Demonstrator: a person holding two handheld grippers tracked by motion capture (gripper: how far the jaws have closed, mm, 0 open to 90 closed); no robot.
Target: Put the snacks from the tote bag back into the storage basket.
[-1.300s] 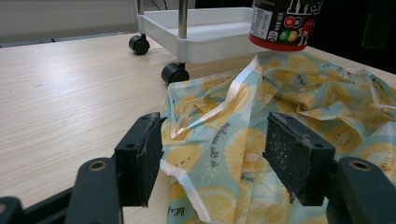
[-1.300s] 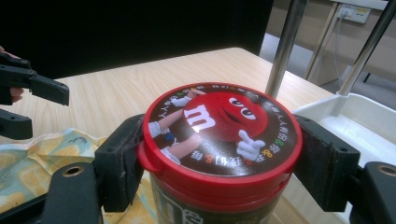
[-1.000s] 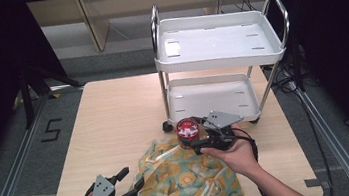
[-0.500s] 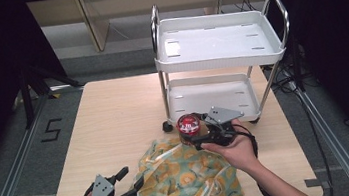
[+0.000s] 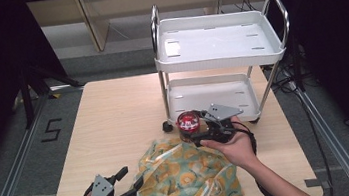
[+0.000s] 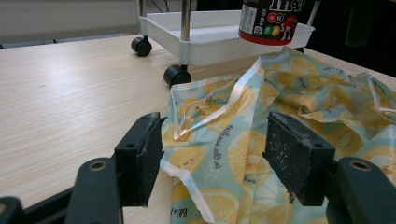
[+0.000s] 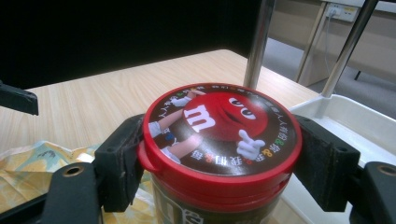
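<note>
L gripper point(image 5: 131, 183) sat at table's point(image 5: 114, 115) near edge, jaws apart, straddling edge of lemon-print cloth bag point(image 5: 193, 181), pads not touching it; no change from 1 s back. R gripper point(image 5: 193, 132) clamped on red-lidded candy jar point(image 5: 188, 123), jar lifted clear of bag, edged slightly toward trolley point(image 5: 218, 62) at far-right corner. Judged: jar already out of bag, lower tray point(image 5: 223, 103) likely next, not yet set down.
</note>
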